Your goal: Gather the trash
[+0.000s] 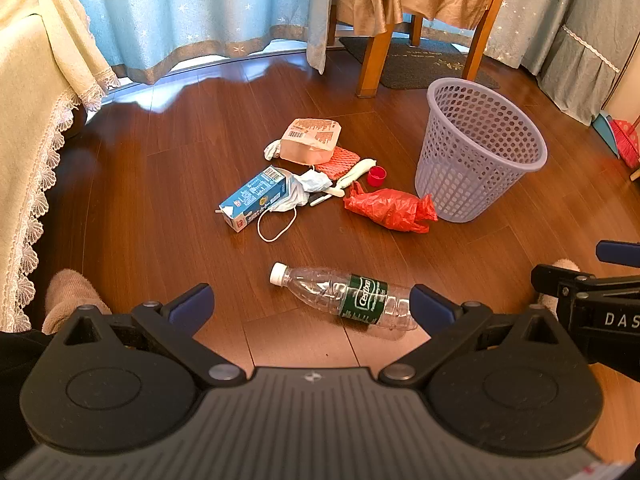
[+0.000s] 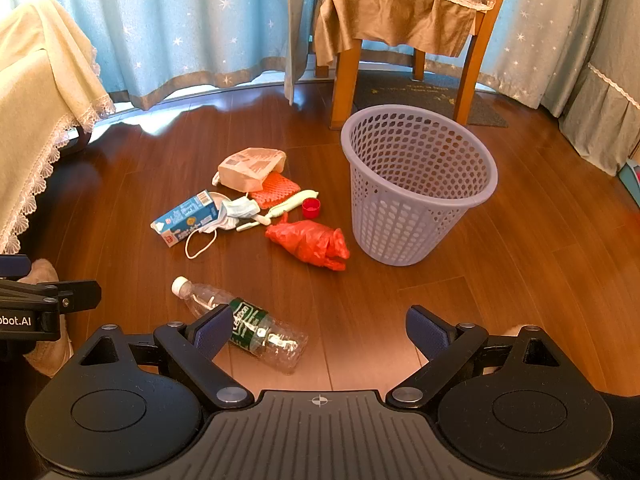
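Trash lies scattered on the wooden floor. A clear plastic bottle (image 1: 344, 300) (image 2: 244, 324) with a green label lies on its side nearest me. Beyond it are a blue carton (image 1: 252, 199) (image 2: 186, 218), a face mask (image 1: 304, 190) (image 2: 236, 210), a tan paper bag (image 1: 310, 140) (image 2: 252, 168), a crumpled red plastic bag (image 1: 390, 208) (image 2: 308, 242) and a red cap (image 1: 377, 176) (image 2: 311, 208). A lavender mesh basket (image 1: 480, 148) (image 2: 416, 184) stands upright to the right. My left gripper (image 1: 310, 306) hovers open above the bottle. My right gripper (image 2: 320, 330) is open and empty, with the bottle by its left finger.
A wooden chair (image 1: 424, 16) (image 2: 404, 32) with a brown cover stands behind the basket on a dark mat. Blue curtains (image 1: 180, 12) hang at the back. A cream lace-edged cover (image 1: 32, 120) (image 2: 36, 112) drapes furniture on the left. A person's slippered feet (image 1: 70, 296) are near the grippers.
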Tool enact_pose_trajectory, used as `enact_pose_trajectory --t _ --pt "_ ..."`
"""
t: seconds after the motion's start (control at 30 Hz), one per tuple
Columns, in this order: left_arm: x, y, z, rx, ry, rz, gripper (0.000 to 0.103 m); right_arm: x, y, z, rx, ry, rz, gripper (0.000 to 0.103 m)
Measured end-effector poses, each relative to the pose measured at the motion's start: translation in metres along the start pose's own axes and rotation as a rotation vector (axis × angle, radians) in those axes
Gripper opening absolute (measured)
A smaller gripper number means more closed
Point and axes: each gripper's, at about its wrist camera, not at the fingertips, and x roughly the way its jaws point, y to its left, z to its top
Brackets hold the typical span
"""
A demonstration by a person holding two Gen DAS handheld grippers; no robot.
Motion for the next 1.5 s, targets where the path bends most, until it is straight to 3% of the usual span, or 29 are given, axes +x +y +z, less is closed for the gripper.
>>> enact_pose_trajectory --t 1.5 --pt "0.0051 -0.0014 -0.0016 -0.006 0.019 -0.014 0.102 0.0058 0.0015 -0.0033 -0.002 0.015 -0.001 0.091"
